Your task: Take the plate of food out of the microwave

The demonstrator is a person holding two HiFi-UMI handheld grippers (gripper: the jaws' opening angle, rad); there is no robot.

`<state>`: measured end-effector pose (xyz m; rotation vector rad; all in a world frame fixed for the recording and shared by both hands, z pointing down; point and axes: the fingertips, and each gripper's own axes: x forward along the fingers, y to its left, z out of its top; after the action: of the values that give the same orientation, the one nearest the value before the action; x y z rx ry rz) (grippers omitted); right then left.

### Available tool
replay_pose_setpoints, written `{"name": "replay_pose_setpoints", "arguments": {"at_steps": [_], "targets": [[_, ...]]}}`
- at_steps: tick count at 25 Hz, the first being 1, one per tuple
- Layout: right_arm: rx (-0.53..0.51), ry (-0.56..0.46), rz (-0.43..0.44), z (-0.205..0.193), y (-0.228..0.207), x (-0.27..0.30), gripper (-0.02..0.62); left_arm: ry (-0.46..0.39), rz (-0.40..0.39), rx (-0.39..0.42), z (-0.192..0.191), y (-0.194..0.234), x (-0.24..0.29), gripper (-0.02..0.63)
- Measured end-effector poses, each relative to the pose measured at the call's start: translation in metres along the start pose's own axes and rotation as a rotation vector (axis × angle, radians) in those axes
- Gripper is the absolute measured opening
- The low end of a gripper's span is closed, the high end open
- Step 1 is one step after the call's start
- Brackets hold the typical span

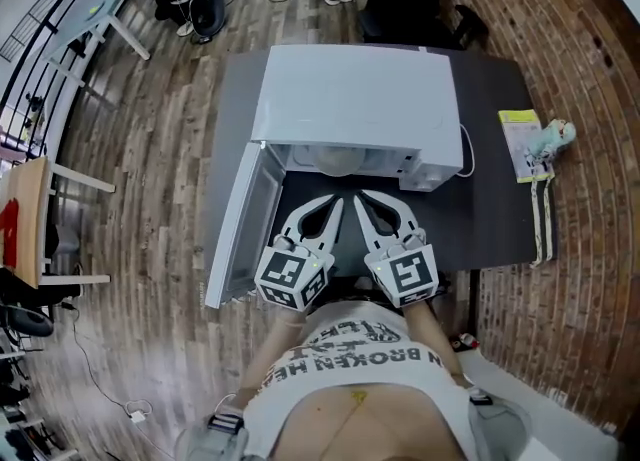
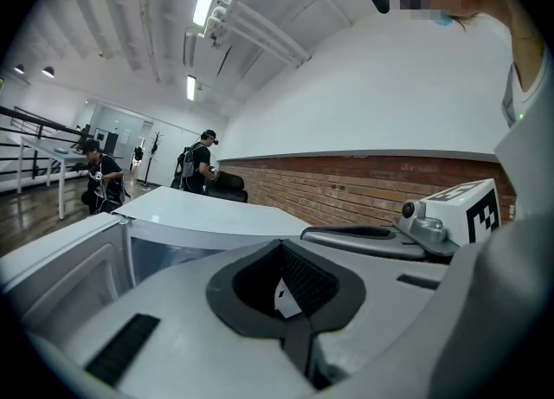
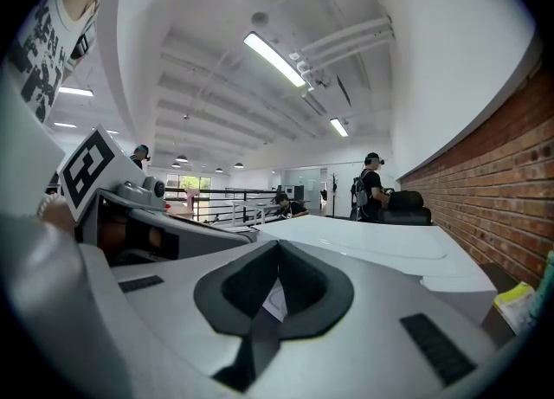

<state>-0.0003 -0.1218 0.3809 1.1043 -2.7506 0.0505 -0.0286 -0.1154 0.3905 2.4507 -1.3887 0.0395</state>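
Two grippers sat side by side over the near part of a dark grey table [image 1: 490, 214], their tips angled in toward each other. The left gripper [image 1: 336, 203] had its jaws drawn together, and so did the right gripper [image 1: 361, 198]. Neither clamped anything. In each gripper view only a sliver of white showed through the loop of the jaws, too small to tell what it was.

Just ahead of both tips stood a white microwave [image 1: 355, 99], its cavity open toward them. The plate [image 1: 338, 159] lay inside that cavity, a pale round form straight beyond the tips and apart from them; what it carried could not be made out. The microwave door [image 1: 240, 224] hung swung out on the left gripper's outer side, running back alongside it.

Well off to the right gripper's right, near the table's side edge, lay a yellow-green booklet [image 1: 518, 144] with a small teal-and-white toy figure [image 1: 553, 135] just beside it. A red brick wall [image 1: 570, 39] stood beyond those.

Far ahead of the grippers, past the microwave's top, a standing person with a backpack [image 2: 201, 164] and a crouched person [image 2: 95, 176] showed in the left gripper view. Directly behind both grippers was the wearer's white printed shirt [image 1: 350, 354].
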Motion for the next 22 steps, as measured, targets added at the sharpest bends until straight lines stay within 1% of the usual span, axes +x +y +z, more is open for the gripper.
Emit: {"name": "replay_pose_setpoints", "arguments": {"at_steps": [5,7,10,14,19,22], "targets": [[0.015,0.018,-0.039,-0.003,-0.009,0.018,0.008,0.015,-0.033,-0.007,0.003,0.019,0.013,0.008],[0.036,0.014,-0.054,-0.005,-0.012,0.026,0.008,0.020,-0.045,-0.009,0.004,0.026,0.018,0.008],[0.040,0.011,-0.076,-0.006,-0.017,0.037,0.008,0.032,-0.066,-0.015,0.003,0.036,0.025,0.008],[0.080,0.015,-0.110,-0.013,-0.022,0.052,0.008,0.046,-0.087,-0.019,0.001,0.050,0.033,0.008],[0.049,0.056,-0.128,-0.015,-0.024,0.070,0.008,0.053,-0.112,-0.019,0.001,0.070,0.040,0.006],[0.050,0.064,-0.142,-0.020,-0.026,0.078,0.008,0.059,-0.118,-0.013,-0.002,0.082,0.045,0.006]]}}
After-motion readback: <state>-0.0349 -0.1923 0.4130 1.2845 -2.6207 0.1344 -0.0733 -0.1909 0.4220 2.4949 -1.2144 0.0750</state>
